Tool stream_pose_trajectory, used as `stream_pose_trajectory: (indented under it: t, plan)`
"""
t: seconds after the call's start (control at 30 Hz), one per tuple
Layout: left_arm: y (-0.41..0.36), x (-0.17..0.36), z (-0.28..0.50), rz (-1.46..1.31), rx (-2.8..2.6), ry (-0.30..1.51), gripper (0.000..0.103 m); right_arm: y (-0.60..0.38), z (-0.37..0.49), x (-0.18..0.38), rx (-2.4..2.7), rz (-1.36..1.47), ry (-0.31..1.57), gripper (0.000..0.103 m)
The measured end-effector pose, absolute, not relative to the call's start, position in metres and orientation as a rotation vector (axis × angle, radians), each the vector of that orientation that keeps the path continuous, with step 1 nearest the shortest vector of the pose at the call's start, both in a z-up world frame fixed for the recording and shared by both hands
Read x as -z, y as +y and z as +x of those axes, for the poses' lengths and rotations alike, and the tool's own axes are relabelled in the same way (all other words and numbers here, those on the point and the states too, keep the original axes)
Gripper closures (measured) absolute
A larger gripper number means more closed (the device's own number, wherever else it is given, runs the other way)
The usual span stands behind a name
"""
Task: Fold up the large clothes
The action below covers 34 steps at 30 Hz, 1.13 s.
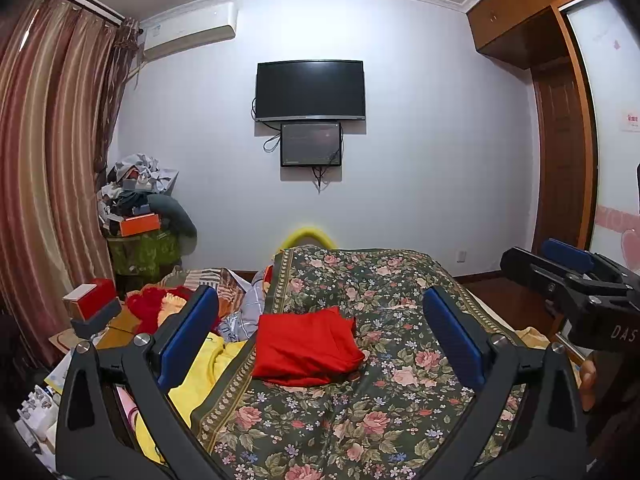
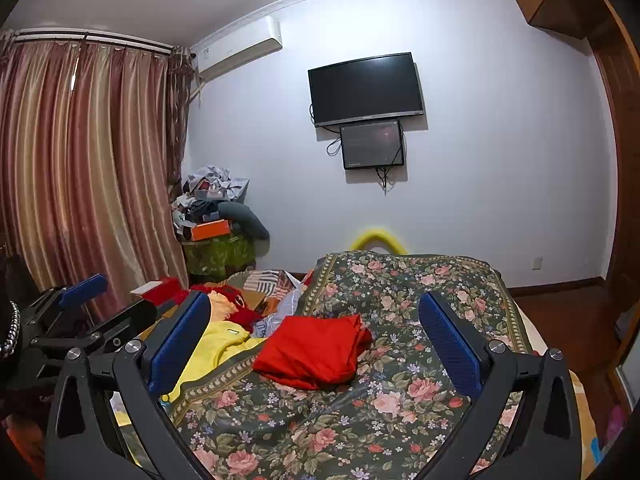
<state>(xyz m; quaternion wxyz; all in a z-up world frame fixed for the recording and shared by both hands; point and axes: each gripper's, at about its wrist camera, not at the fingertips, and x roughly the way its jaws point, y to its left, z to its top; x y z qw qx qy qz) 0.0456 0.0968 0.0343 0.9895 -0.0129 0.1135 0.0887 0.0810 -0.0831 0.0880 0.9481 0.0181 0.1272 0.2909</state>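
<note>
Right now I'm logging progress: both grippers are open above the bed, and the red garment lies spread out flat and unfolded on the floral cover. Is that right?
Not quite. The red garment is already folded into a compact bundle, as the left wrist view shows. The rest stands: it lies on the floral cover, and the left gripper and right gripper are both open above the bed.

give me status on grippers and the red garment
Left gripper open, empty. Right gripper open, empty. Red garment folded on floral bedspread. Nothing blocking.

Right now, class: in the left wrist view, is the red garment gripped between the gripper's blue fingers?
No. The folded red garment lies free on the floral bedspread, with the left gripper open and empty.
</note>
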Motion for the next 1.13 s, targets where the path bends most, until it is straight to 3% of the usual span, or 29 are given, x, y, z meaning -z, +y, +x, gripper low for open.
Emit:
stream_pose_trajectory:
  t: [1.13]
  plan:
    - [0.0955, -0.029, 0.0541, -0.067, -0.14, 0.268, 0.0, -0.0831, 0.0837, -0.0881, -0.578, 0.054, 0.273, 0.0]
